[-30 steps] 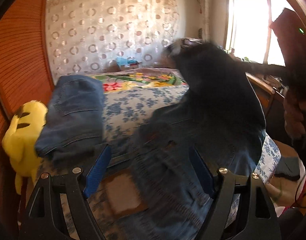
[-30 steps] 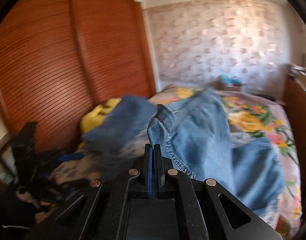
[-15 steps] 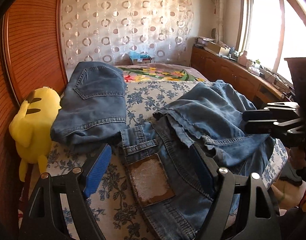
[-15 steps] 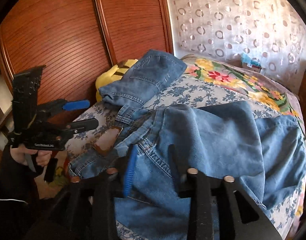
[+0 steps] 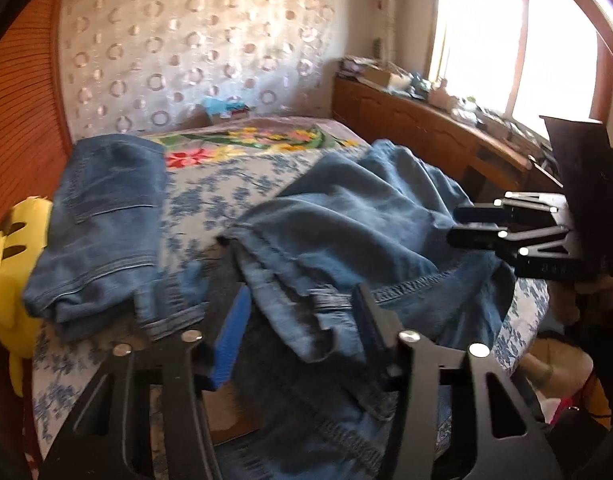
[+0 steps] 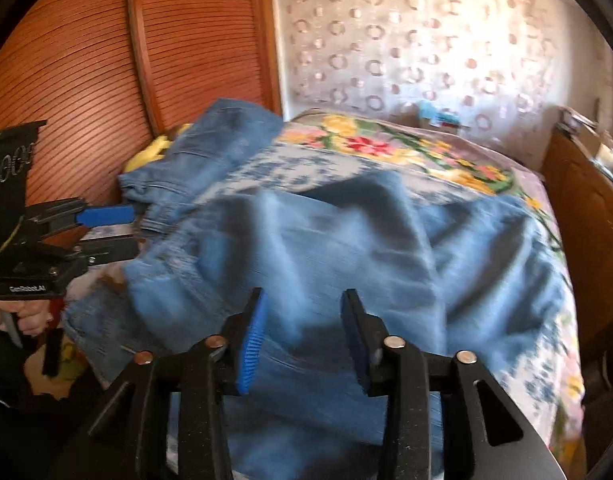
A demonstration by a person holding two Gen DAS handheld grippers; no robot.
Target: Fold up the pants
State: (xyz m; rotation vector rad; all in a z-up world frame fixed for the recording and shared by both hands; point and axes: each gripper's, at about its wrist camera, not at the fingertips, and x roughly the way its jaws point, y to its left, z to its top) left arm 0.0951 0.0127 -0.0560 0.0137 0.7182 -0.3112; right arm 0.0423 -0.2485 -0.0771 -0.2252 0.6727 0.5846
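Loose blue jeans lie crumpled on the bed, waistband nearest me. My left gripper hovers low over that waistband; its jaws are closing with a denim fold between the blue pads, which do not visibly press on it. In the right wrist view the same jeans spread under my right gripper, whose jaws are opening and hold nothing. The right gripper also shows at the right edge of the left wrist view. The left gripper shows at the left edge of the right wrist view.
A second pair of jeans, folded, lies on the bed's left side beside a yellow plush toy. The bed has a blue-flowered sheet. A wooden wardrobe stands on the left, and a cluttered low cabinet runs under the window.
The right gripper has let go of the jeans and opened; the jeans have dropped in a heap on the bed. The left gripper's jaws have narrowed and it has moved in over the waistband.
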